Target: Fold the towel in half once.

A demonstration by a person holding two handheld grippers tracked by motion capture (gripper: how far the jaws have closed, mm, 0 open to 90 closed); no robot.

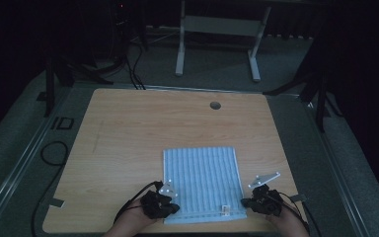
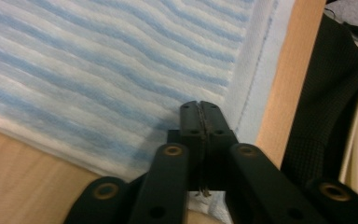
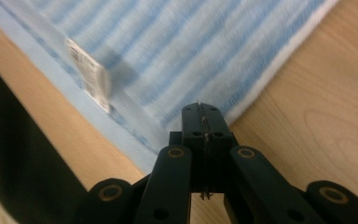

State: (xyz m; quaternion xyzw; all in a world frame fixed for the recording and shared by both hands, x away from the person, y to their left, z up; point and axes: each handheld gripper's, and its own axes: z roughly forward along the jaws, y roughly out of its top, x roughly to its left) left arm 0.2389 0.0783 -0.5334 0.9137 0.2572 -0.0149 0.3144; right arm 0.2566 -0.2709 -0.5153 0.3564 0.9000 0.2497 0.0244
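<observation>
A blue-and-white striped towel lies flat on the wooden table, close to its near edge. My left gripper sits at the towel's near left corner. In the left gripper view its jaws are pressed together on the striped cloth beside the plain hem. My right gripper is at the near right corner. Its jaws are pressed together on the towel's edge, a thin sliver of cloth between them. A small white label stands up from the hem to their left.
A round cable hole is at the table's far side. A black cable loops on the floor to the left. A white table frame stands beyond. Dark clothing hangs just past the near table edge.
</observation>
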